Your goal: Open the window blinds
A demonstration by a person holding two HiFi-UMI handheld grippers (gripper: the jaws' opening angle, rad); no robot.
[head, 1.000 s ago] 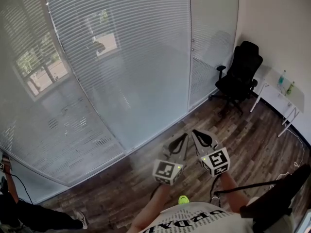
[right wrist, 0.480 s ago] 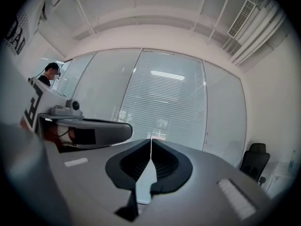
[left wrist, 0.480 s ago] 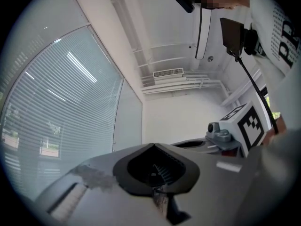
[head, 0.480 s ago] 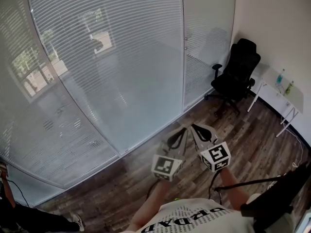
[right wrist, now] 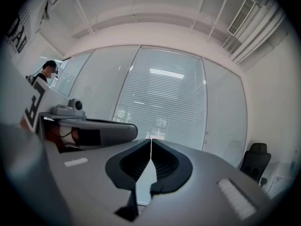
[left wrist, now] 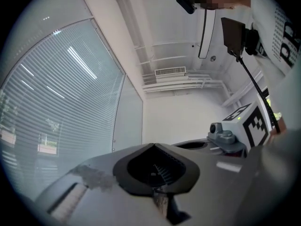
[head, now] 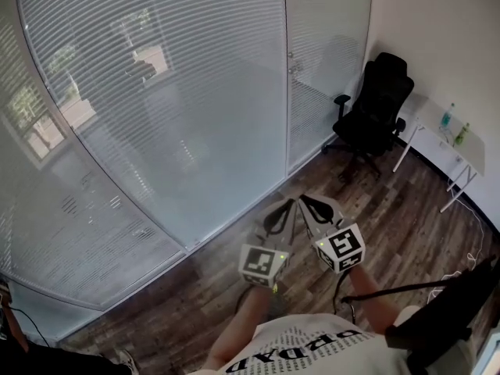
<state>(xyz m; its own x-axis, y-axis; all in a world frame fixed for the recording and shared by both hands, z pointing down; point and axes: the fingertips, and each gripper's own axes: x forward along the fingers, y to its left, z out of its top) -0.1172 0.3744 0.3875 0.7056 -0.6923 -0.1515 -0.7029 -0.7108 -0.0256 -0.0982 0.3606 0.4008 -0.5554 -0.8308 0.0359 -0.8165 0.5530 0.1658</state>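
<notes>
While the blinds (head: 156,92) look just like they did a second ago, the head view has slid, so the post between the big pane and the narrow pane (head: 324,53) now sits further left in frame. Blinds are fully down behind the glass wall, slats turned mostly shut, with some daylight and outdoor shapes leaking through. They're ahead of both grippers and well apart from them; nothing is touching them.

Wood floor (head: 195,303) fills the bottom, and the green-tipped shoe that showed earlier is out of sight now. The black office chair (head: 375,108) in the right corner has drifted up and left in frame. Same for the white table (head: 469,151) beside it, which has two small bottles (head: 451,127) on it. Another person (right wrist: 47,69) stands off to the side in the right gripper view.

Left gripper (head: 286,206) and right gripper (head: 309,203) are side by side over the floor, a touch higher in frame than before. Both have their jaws pressed together with nothing in them, same as earlier.
</notes>
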